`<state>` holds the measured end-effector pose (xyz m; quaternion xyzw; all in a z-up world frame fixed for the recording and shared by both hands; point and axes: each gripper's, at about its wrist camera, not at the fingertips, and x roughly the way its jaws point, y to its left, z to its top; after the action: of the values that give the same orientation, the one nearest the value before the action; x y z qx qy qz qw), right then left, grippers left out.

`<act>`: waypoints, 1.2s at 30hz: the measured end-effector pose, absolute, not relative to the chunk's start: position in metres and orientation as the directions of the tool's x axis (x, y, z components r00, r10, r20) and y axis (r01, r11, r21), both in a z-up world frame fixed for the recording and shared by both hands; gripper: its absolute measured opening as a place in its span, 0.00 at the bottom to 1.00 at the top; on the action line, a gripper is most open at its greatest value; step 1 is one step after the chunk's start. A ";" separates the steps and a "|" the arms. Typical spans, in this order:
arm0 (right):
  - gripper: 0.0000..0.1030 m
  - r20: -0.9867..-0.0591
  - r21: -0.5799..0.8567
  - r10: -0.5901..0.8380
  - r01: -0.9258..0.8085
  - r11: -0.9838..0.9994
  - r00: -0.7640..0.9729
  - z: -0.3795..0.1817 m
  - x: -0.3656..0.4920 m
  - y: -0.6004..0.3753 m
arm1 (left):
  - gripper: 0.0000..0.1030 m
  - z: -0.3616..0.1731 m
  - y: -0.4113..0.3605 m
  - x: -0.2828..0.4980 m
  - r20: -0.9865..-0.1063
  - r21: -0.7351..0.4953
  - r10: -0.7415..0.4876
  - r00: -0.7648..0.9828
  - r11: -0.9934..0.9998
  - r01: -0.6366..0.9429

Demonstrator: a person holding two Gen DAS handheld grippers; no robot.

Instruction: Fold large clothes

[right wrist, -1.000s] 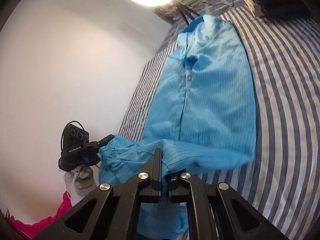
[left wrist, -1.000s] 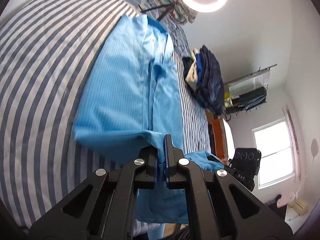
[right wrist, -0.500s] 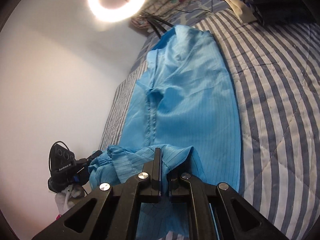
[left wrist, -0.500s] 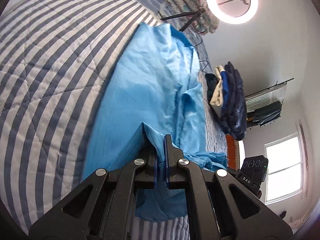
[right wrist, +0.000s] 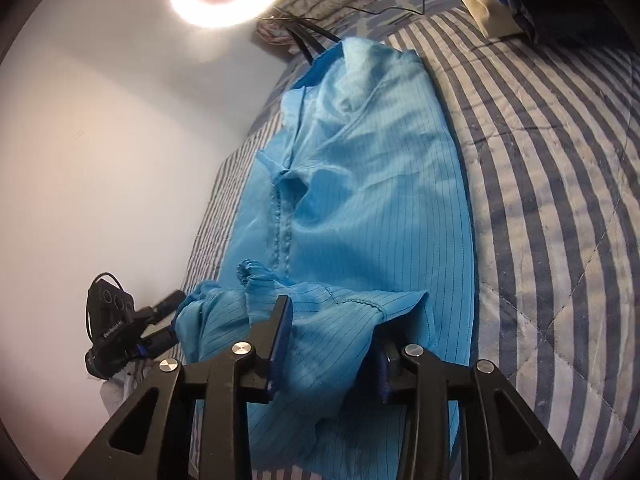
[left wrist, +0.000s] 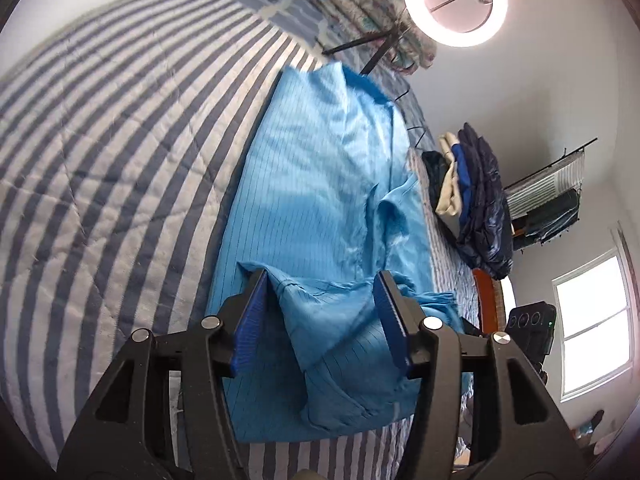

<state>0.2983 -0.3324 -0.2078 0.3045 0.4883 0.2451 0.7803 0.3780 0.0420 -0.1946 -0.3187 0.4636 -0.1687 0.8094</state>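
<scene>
We log the light blue garment (left wrist: 320,200) lying lengthwise on the striped bed (left wrist: 100,160), its collar end toward 12 o'clock in both wrist views and its near end doubled over toward us. That doubled part sits at 6 o'clock under both tools, presumably because the first fold brings one end up over the body.

Left tongs (left wrist: 320,316): jaws have just been opening, and now stand apart. A ridge of blue cloth rises between the blue pads (left wrist: 250,320), but the pads do not press it; we read this as released. The fabric slumps onto the layer below.

Right tongs (right wrist: 328,344): same state, jaws just opened, a hump of cloth between them. The right-hand pad is partly buried by the cloth, so contact there is not fully clear, but the gap is wide and the cloth hangs loose. Released.

In the right wrist view the gathered cuff (right wrist: 250,270) of a sleeve lies at about 10 o'clock from the tongs, on top of the folded layer. The other tool shows at 8 o'clock beyond it.

Off the garment: a pile of dark clothes (left wrist: 480,208) at 3 o'clock in the left view, a ring light (left wrist: 456,2) at 1 o'clock.

Judgement: letting go at both corners together keeps the folded edge square. The fold looks rumpled; smoothing may be needed before a second fold.
</scene>
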 end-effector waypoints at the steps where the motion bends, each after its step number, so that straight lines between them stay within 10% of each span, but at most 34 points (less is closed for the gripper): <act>1: 0.46 -0.607 0.717 0.684 -0.092 0.691 0.404 -0.204 0.295 -0.335 | 0.53 -0.188 0.045 0.375 -0.633 -0.673 -0.568 0.527 0.739 -0.012; 8: 0.47 -0.530 0.726 0.756 -0.255 0.639 0.384 -0.173 0.249 -0.346 | 0.53 -0.163 0.034 0.340 -0.628 -0.623 -0.615 0.477 0.764 0.165; 14: 0.34 -0.674 0.577 0.685 -0.384 0.721 0.275 -0.191 0.222 -0.303 | 0.48 -0.193 0.005 0.321 -0.713 -0.563 -0.598 0.367 0.800 0.209; 26: 0.34 -0.762 0.440 0.545 -0.338 0.832 0.349 -0.192 0.267 -0.277 | 0.48 -0.213 -0.031 0.375 -0.802 -0.436 -0.460 0.381 0.887 0.153; 36: 0.34 -0.713 0.424 0.464 -0.204 0.882 0.526 -0.167 0.314 -0.297 | 0.48 -0.184 -0.024 0.427 -0.699 -0.501 -0.456 0.550 0.862 0.078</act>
<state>0.3140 -0.2968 -0.1674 0.1457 0.4466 0.1940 0.8612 0.4267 -0.0243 -0.1838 -0.2111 0.4478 -0.1563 0.8547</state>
